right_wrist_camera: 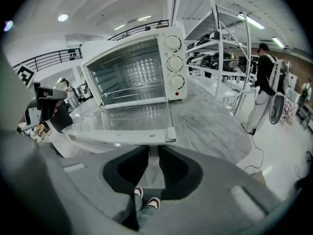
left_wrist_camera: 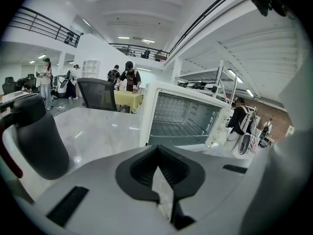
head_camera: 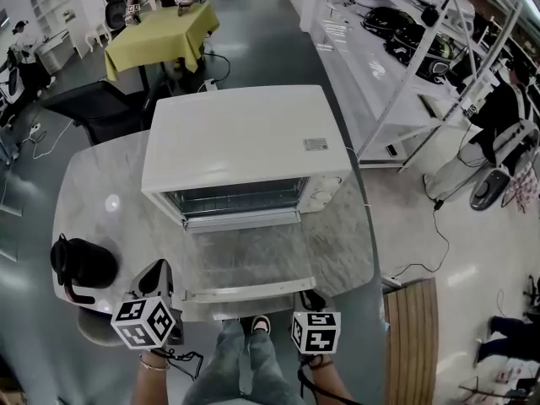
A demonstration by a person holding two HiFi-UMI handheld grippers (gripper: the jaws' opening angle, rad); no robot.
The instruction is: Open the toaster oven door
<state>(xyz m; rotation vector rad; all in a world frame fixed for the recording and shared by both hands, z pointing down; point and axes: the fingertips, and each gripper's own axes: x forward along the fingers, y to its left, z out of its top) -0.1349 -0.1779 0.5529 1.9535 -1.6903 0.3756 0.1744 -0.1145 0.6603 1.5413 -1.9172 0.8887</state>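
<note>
Nearest me, the left gripper (left_wrist_camera: 157, 150) is clenched on nothing beside a black jug (head_camera: 83, 265); the right gripper (right_wrist_camera: 149, 152), slightly parted and empty, hovers just short of the door (head_camera: 249, 260), which lies flat open before the toaster oven (head_camera: 245, 137) on the marble table (head_camera: 93, 188)

The toaster oven (head_camera: 245, 137) has a smooth white shell, a bit shiny, that looks like painted metal. Its door (head_camera: 249, 264) is clear, shiny glass with a white rim. The rack (right_wrist_camera: 127, 93) inside is bare metal wire. The knobs (right_wrist_camera: 174, 62) look like white plastic. The counter (head_camera: 101, 184) is smooth and glossy, like grey-white marble. The jug (head_camera: 83, 264) is black and matt. The left gripper (left_wrist_camera: 156, 150) has a matt grey plastic body, and its jaws wear black matt pads with fine ribs. The yellow cloth (head_camera: 160, 28) looks soft.
</note>
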